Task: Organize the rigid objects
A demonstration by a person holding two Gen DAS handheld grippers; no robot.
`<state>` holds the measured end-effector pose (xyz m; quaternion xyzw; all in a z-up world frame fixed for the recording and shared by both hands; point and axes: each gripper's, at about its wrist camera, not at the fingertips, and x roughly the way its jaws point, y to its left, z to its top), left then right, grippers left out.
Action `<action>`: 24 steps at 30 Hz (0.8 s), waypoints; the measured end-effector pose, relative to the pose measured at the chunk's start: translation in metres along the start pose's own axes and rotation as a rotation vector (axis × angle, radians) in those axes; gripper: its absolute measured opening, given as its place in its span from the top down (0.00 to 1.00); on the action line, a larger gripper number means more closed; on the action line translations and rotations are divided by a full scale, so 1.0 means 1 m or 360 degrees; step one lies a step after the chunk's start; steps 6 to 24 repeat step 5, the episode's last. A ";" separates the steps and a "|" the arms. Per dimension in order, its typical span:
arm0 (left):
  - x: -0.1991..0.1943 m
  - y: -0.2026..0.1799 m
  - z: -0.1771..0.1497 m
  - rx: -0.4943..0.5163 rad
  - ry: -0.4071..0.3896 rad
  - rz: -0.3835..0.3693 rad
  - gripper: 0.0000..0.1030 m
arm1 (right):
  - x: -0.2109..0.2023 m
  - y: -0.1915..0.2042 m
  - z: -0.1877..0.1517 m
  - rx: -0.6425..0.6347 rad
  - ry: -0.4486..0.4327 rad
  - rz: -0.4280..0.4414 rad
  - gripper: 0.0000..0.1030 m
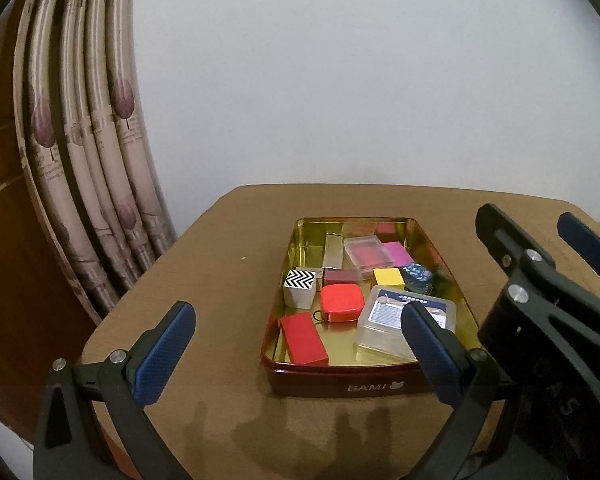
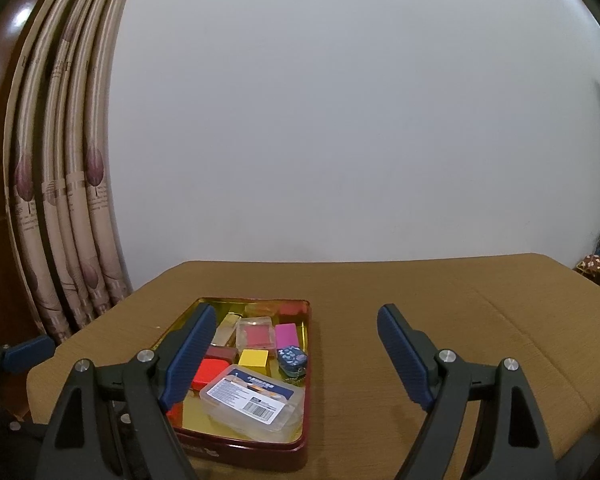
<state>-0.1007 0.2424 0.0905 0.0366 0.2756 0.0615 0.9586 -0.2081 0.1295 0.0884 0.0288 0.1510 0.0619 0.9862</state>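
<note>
While the brown cloth-covered table (image 1: 228,248) bears the dark red gold-lined tin (image 1: 340,384) at its twelve o'clock, filled with small blocks, both the left gripper (image 1: 296,356) and right gripper (image 2: 296,356) hover spread and empty, so sorting looks finished or unstarted; any next move calls for choosing a piece.

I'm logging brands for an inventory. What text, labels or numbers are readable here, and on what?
"BAMI", with a small bear-like logo: front wall of the red tin.
Blue and white label with barcode on the clear box: print too small to read.
Curtain: faint lettering, blurred, unreadable.
Raised letters on the right tongs body: unclear.
Nothing else legible.
</note>
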 end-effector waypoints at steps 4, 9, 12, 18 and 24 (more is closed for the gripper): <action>0.001 0.001 0.001 -0.0008 0.0045 0.0006 0.01 | -0.001 -0.003 0.002 0.0013 0.0003 0.0008 0.17; 0.000 0.001 0.001 -0.0004 0.0053 0.0017 0.01 | -0.002 -0.003 0.003 0.0019 0.0002 0.0010 0.17; 0.000 0.001 0.001 -0.0004 0.0053 0.0017 0.01 | -0.002 -0.003 0.003 0.0019 0.0002 0.0010 0.17; 0.000 0.001 0.001 -0.0004 0.0053 0.0017 0.01 | -0.002 -0.003 0.003 0.0019 0.0002 0.0010 0.17; 0.000 0.001 0.001 -0.0004 0.0053 0.0017 0.01 | -0.002 -0.003 0.003 0.0019 0.0002 0.0010 0.17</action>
